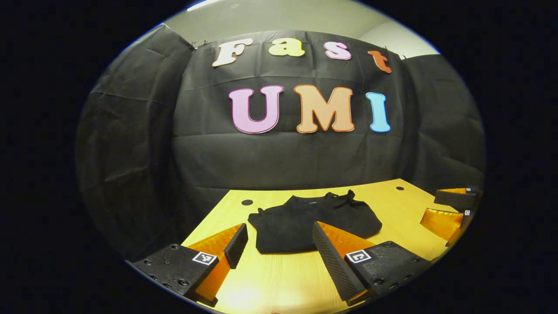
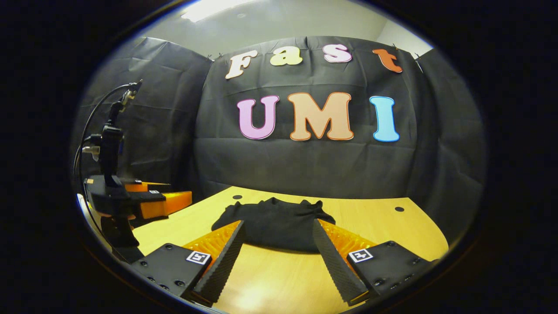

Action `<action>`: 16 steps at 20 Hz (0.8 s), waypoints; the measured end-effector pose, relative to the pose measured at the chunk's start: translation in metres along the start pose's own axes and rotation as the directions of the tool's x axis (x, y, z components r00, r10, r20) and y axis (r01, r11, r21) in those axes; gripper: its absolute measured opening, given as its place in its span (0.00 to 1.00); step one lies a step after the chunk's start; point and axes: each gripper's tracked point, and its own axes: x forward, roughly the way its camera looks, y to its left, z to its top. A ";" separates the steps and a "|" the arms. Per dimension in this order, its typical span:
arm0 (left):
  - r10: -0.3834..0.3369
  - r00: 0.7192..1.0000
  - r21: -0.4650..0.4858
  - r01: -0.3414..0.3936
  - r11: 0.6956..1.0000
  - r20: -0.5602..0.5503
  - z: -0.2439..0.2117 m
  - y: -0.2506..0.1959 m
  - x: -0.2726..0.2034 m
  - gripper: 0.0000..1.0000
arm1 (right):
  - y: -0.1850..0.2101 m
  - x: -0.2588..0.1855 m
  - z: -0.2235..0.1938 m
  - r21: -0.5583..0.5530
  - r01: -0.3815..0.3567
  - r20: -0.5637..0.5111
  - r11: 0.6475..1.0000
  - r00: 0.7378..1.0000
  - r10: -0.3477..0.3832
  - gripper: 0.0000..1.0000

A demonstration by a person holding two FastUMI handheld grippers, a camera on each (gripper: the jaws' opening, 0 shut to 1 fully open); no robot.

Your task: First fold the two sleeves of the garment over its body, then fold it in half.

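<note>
A black garment (image 1: pixel 305 220) lies folded into a compact bundle on the wooden table (image 1: pixel 279 283); no sleeve hangs out. My left gripper (image 1: pixel 279 244) hovers just in front of it, open, nothing between its fingers. From the right gripper view the same garment (image 2: pixel 274 224) sits mid-table, and my right gripper (image 2: pixel 279 248) stands open in front of its near edge, holding nothing. At the far right of the left gripper view I see the right gripper (image 1: pixel 453 209), away from the cloth. The left gripper (image 2: pixel 130 196) appears at the left of the right gripper view with its cable and mount.
Cable holes (image 1: pixel 247 202) dot the table top near the back edge, another hole (image 2: pixel 399 209) at the right. Black cloth walls close the booth behind and on both sides. Bare wood lies in front of the garment.
</note>
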 end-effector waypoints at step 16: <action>0.036 0.997 0.024 -0.038 0.999 0.075 0.047 -0.174 -0.014 0.92 | -0.170 -0.071 0.033 0.156 -0.084 0.140 0.984 0.988 0.062 0.98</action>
